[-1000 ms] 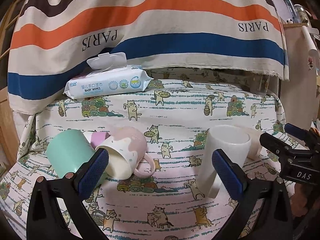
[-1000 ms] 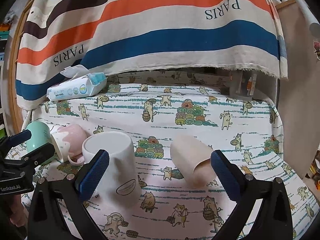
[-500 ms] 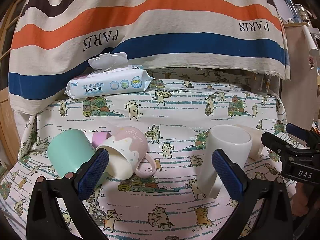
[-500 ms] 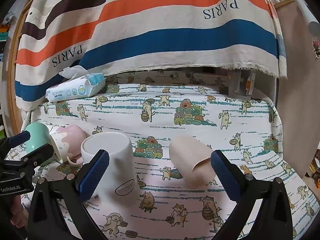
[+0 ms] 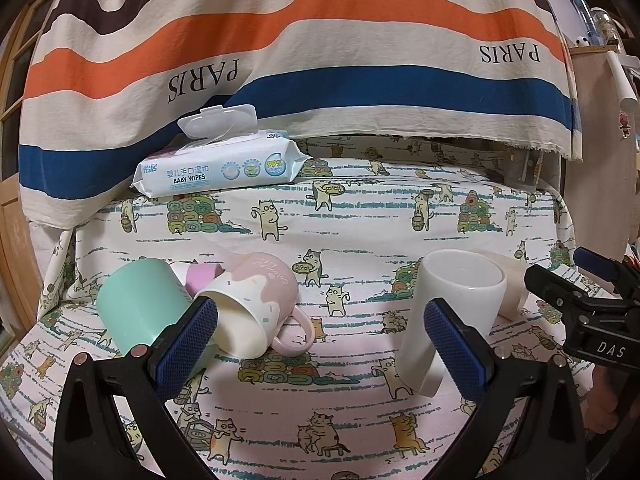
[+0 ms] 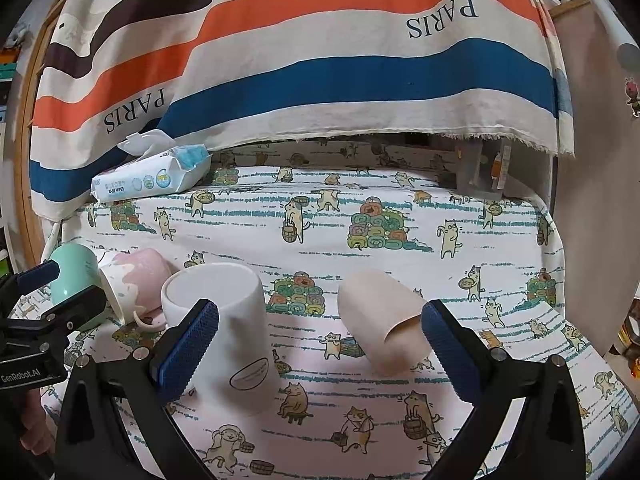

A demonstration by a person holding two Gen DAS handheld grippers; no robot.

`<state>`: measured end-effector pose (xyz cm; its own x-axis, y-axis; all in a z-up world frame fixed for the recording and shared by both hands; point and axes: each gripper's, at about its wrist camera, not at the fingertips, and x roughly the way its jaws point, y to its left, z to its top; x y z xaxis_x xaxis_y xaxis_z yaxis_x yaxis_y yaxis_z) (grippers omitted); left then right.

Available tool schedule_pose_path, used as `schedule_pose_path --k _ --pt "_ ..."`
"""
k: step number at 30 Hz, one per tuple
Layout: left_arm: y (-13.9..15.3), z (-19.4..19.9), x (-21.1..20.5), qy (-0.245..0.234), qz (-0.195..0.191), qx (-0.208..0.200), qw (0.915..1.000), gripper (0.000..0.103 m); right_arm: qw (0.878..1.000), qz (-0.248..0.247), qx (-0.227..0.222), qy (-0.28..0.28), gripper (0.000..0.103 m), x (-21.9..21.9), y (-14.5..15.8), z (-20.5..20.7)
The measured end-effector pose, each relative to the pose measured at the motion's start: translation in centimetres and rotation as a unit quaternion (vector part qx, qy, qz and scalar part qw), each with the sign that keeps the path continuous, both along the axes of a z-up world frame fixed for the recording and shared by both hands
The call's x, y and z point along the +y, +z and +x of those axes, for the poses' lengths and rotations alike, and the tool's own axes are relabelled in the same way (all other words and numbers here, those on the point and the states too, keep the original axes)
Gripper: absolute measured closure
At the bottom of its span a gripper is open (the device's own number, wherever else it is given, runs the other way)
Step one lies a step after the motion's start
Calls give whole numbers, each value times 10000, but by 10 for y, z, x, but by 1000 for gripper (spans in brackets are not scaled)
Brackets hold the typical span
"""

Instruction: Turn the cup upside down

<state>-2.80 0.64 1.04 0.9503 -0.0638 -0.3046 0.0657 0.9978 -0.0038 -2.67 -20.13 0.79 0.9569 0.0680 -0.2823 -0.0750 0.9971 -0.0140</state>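
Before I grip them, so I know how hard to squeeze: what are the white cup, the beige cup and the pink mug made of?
White cup: likely glazed ceramic, thick and smooth with a soft sheen, though plastic is possible. Beige cup: matte, thin rim, probably plastic. Pink mug: looks like glossy glazed ceramic, with a thick looped handle.

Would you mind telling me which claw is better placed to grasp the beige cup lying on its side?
Right. The right claw is open with the beige cup between its fingers; from the left claw it sits behind the white cup.
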Motion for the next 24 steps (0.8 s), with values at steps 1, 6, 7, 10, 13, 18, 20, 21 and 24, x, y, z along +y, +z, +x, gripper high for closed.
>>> schedule_pose_path --k 1,6,7,10,13,18,20,21,24 --pt "0 0 0 -4 0 -1 10000 0 10000 2 -7 -10 1 0 0 0" --pt "0 0 1 -2 -1 2 10000 0 10000 -3 -16 -6 1 0 1 0" --pt "0 0 1 -2 0 1 10000 0 10000 -4 -18 -6 1 0 1 -1" --pt "0 0 1 -3 1 4 10000 0 10000 -3 -18 -7 1 0 0 -1" --pt "0 0 2 0 1 5 10000 0 10000 -3 -21 -9 1 0 0 -1" --pt "0 0 3 -1 2 5 10000 0 10000 -6 -25 -12 1 0 1 -1" --pt "0 0 3 1 3 3 10000 0 10000 -5 -23 -12 1 0 1 -1" --pt "0 0 3 -2 2 3 10000 0 10000 -5 -21 -14 1 0 1 -1" --pt "0 0 2 -3 3 5 10000 0 10000 -5 -25 -12 1 -1 1 -1"
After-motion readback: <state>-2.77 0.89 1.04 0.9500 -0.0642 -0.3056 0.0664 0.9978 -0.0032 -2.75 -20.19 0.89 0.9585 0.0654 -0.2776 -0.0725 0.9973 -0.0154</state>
